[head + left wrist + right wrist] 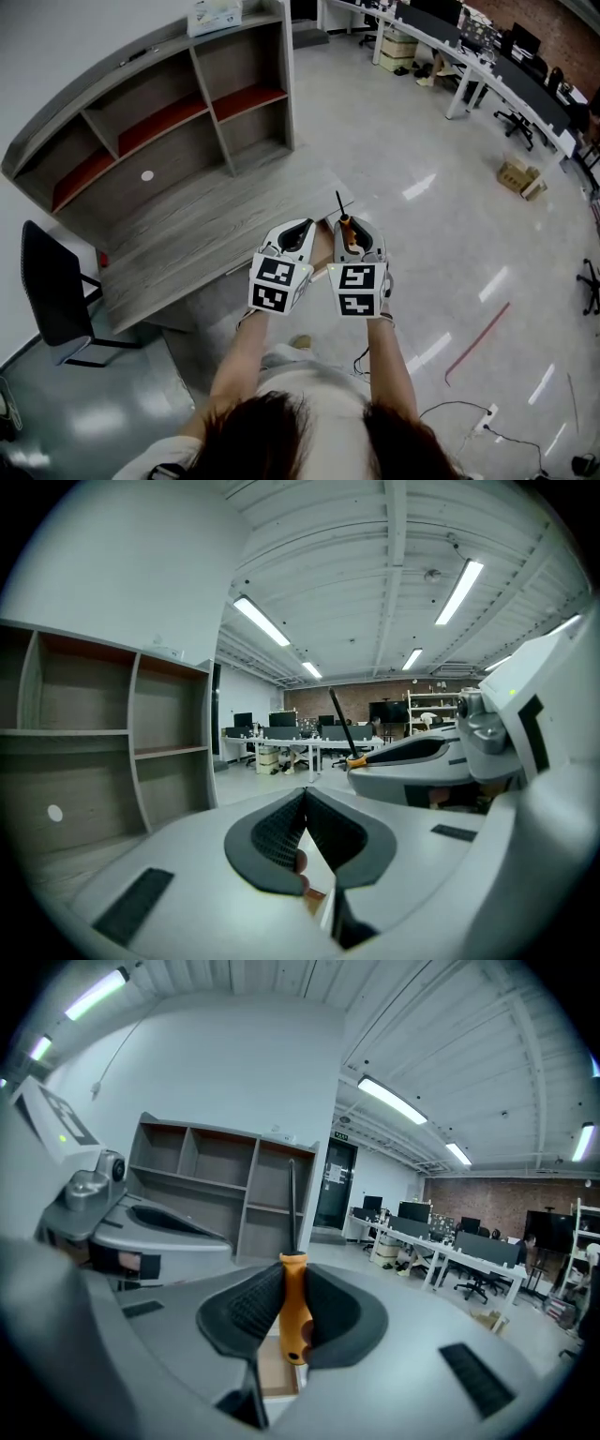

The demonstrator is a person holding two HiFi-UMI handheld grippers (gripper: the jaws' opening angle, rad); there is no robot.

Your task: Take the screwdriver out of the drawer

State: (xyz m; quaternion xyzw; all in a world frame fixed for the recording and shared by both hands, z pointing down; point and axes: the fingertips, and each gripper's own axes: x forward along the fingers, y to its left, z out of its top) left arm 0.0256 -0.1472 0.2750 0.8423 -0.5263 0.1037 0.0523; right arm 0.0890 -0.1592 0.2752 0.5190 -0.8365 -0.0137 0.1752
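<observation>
My right gripper [292,1309] is shut on the orange handle of the screwdriver [293,1307], whose dark shaft points up and forward. In the head view the screwdriver [345,225] sticks out ahead of the right gripper [354,246], above the floor just off the desk's right end. My left gripper [298,238] is held close beside it on the left; in the left gripper view its jaws [306,829] are pressed together with nothing between them. The right gripper's body and the screwdriver shaft [341,731] show at the right of that view. No drawer is visible.
A grey wooden desk [202,225] with a shelf unit [159,122] on it stands ahead and left. A black chair [52,291] is at the desk's left. Office desks and chairs [487,66] line the far right; a cardboard box [520,176] and cables lie on the floor.
</observation>
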